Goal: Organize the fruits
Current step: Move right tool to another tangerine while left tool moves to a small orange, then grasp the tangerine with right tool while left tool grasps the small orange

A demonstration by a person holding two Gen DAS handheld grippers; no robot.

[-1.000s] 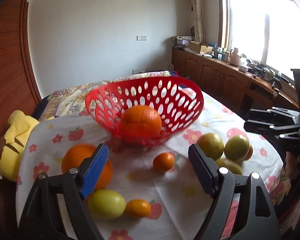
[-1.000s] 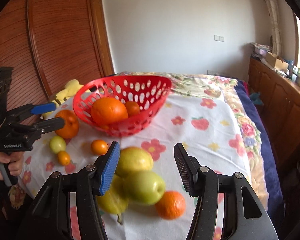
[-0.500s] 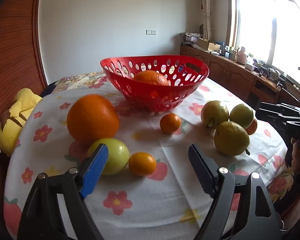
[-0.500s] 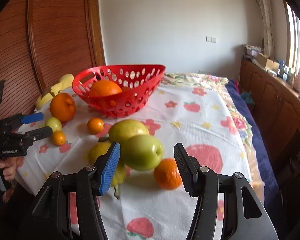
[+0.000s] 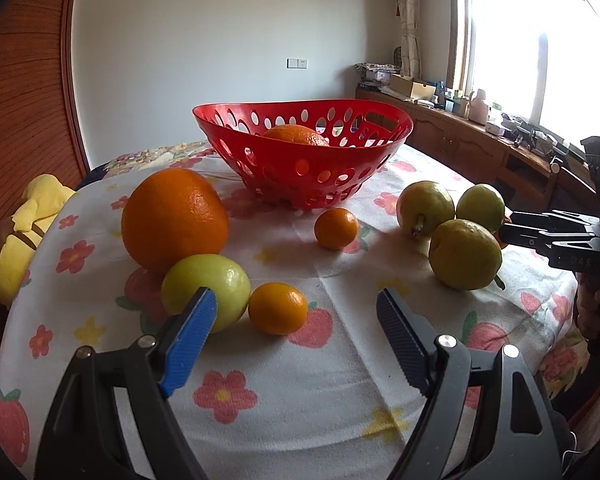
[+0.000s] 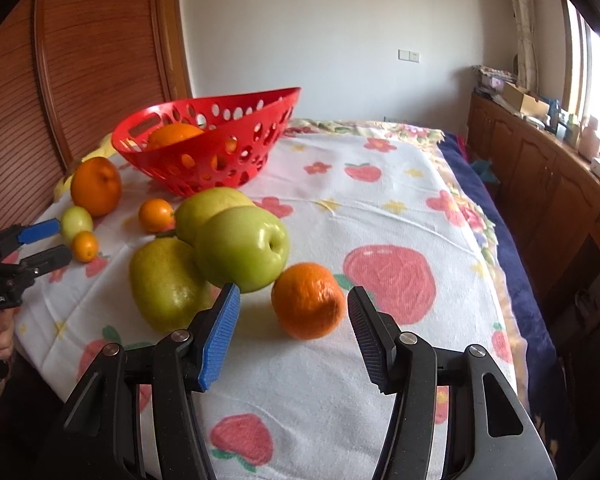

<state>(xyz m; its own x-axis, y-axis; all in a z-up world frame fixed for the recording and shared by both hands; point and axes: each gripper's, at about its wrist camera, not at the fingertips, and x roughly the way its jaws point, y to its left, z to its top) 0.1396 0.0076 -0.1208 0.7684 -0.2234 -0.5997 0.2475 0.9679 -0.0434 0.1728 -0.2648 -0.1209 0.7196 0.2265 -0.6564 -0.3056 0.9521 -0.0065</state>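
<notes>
Both tools gape wide; only the right view shows the orange (image 6: pixel 307 300) whole.

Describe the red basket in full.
The red basket is a shallow oval bowl of glossy plastic, its wall pierced with round holes and a slot handle near the rim at each end. It stands upright on the flowered cloth at the far side of the table. Inside lies a large orange; a second, smaller orange fruit shows through the holes in the right wrist view. No gripper touches it, and the loose fruit in front stands apart from it.
</notes>
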